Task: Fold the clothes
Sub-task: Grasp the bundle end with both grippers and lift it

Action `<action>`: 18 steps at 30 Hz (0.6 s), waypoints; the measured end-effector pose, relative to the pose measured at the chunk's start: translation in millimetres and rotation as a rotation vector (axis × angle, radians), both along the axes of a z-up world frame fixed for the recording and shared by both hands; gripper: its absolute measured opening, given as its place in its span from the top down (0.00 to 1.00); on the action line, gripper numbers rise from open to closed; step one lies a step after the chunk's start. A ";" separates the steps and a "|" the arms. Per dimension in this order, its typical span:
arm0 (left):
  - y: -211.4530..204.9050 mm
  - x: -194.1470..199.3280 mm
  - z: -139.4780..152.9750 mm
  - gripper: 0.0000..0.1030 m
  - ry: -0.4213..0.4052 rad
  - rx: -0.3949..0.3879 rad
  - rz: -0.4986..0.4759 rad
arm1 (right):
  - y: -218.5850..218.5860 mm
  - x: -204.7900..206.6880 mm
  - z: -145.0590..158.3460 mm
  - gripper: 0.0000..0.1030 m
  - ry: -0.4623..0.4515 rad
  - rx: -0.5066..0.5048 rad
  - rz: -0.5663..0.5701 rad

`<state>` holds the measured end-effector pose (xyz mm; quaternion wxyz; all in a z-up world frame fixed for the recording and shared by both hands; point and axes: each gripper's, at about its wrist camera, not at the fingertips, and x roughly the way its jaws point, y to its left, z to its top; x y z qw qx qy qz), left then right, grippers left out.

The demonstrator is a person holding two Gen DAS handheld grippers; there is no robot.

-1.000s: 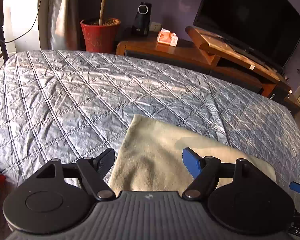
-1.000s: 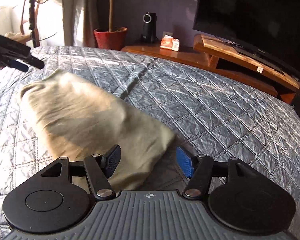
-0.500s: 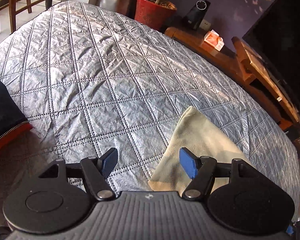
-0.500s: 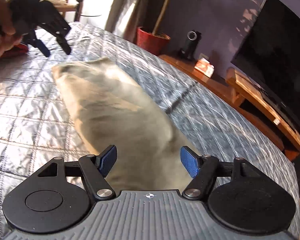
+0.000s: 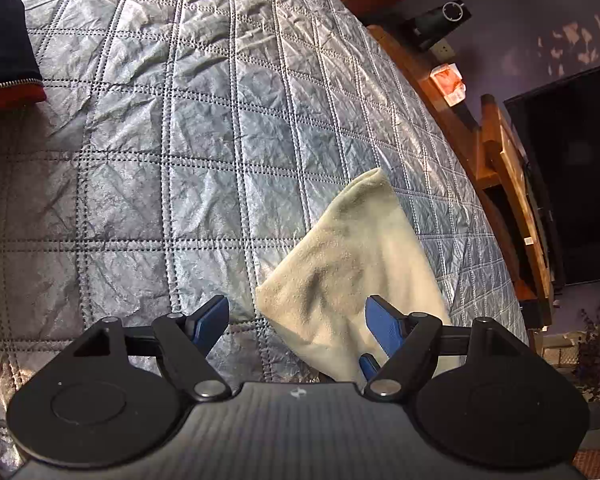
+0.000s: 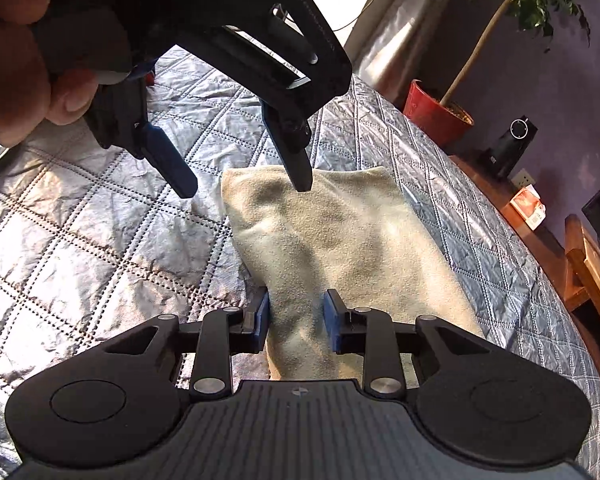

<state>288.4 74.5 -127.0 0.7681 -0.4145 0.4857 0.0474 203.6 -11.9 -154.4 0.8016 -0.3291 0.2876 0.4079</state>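
Note:
A folded beige cloth lies flat on the silver quilted bedspread. My right gripper is at the cloth's near left corner. Its jaws are closing, and the cloth fills the gap between the blue pads. A hand holds my left gripper open just above the far left corner, one finger over the cloth and one over the quilt. In the left wrist view the same cloth reaches in between the open left gripper, its corner lying between the fingers without touching them.
A dark garment with a zip and red trim lies at the bed's left side. Beyond the bed stand a wooden TV bench, a television, a red plant pot, a speaker and a tissue pack.
Both views have rolled. The left gripper came over the cloth's corner. The right gripper moved up to the cloth's near end and its jaws narrowed from wide open onto the cloth.

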 end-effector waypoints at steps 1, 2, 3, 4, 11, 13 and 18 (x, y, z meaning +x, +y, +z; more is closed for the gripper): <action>-5.5 3.1 -3.4 0.29 -0.002 -0.016 -0.005 | -3.1 0.5 1.9 0.75 0.007 0.016 -0.009; -9.0 6.4 -5.1 0.29 -0.001 -0.037 -0.007 | -6.4 1.0 3.6 0.76 0.018 0.034 -0.021; -12.8 10.2 -6.6 0.29 -0.002 -0.060 -0.004 | -10.0 1.7 5.2 0.77 0.034 0.056 -0.035; -15.5 12.5 -7.8 0.28 -0.009 -0.086 0.005 | -13.5 2.5 6.9 0.77 0.051 0.077 -0.048; -19.6 16.2 -17.8 0.27 -0.018 -0.165 0.063 | -28.8 3.5 17.3 0.77 0.069 0.141 -0.078; -21.0 18.1 -19.6 0.35 -0.025 -0.177 0.071 | -33.1 6.0 18.9 0.77 0.083 0.159 -0.082; -34.6 27.4 -21.0 0.77 -0.005 -0.074 0.008 | -49.6 10.8 23.7 0.75 0.179 0.233 -0.077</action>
